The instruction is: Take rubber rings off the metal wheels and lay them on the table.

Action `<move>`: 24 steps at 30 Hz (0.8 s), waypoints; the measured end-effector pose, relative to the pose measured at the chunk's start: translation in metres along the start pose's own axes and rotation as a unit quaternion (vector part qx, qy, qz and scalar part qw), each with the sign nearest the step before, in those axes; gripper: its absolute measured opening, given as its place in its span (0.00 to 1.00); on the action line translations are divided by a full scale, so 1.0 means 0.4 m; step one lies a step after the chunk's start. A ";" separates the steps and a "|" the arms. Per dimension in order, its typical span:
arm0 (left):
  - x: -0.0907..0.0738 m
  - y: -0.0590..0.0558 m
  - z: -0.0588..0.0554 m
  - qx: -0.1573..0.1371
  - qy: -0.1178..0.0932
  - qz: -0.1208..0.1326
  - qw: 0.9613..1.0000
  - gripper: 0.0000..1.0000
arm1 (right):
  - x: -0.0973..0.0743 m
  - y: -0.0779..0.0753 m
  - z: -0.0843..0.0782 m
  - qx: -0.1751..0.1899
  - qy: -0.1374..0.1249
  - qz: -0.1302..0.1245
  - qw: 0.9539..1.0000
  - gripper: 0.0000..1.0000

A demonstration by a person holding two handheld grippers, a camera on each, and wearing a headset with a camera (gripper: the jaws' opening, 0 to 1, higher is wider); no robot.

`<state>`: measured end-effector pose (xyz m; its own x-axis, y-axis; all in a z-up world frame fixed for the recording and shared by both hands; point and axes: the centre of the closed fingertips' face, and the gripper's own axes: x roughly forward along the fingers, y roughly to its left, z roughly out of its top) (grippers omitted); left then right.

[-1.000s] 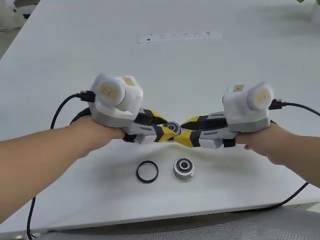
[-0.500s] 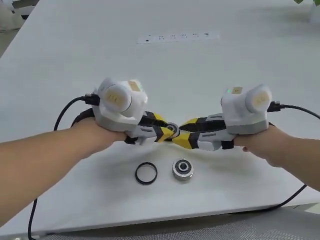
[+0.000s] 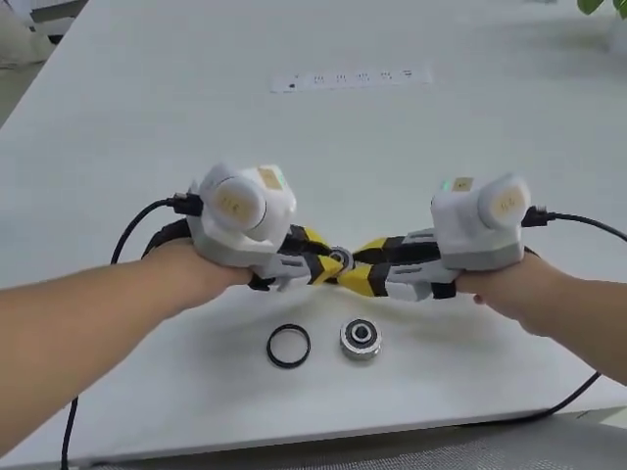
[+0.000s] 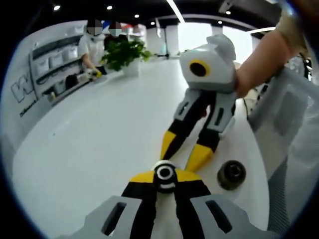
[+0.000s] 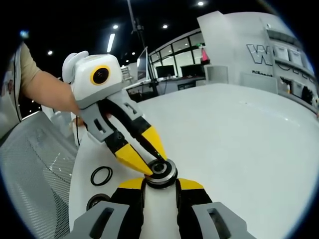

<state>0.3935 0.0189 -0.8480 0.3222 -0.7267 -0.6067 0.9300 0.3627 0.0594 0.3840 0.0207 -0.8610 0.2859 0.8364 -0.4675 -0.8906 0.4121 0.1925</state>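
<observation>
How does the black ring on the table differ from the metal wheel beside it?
The rubber ring is a thin black hoop, with the table showing through it; the metal wheel is silvery with a filled middle. The rubber ring looks flat, the metal wheel thicker. Both are round and lie side by side on the table, apart.

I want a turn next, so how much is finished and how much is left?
One rubber ring already lies flat on the table, beside a wheel that looks bare. In hand: the right gripper clamps a second wheel, and the left gripper seems to pinch the dark ring on its rim. Left: pull that ring off and lay it down.
</observation>
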 end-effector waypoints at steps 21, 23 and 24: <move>-0.002 -0.002 -0.001 -0.003 0.002 0.005 1.000 0.13 | -0.015 -0.006 -0.017 0.006 0.011 -0.005 1.000 0.02; -0.003 -0.003 0.000 -0.002 0.003 0.006 1.000 0.13 | -0.016 -0.010 -0.018 0.017 0.011 -0.007 1.000 0.00; -0.003 -0.003 0.000 -0.002 0.003 0.006 1.000 0.13 | -0.018 -0.014 -0.018 0.020 0.011 -0.008 1.000 0.00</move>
<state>0.3921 0.0195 -0.8475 0.3328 -0.7189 -0.6102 0.9252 0.3741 0.0638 0.3845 0.0098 -0.8649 0.2925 0.8216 -0.4892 -0.8712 0.4400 0.2180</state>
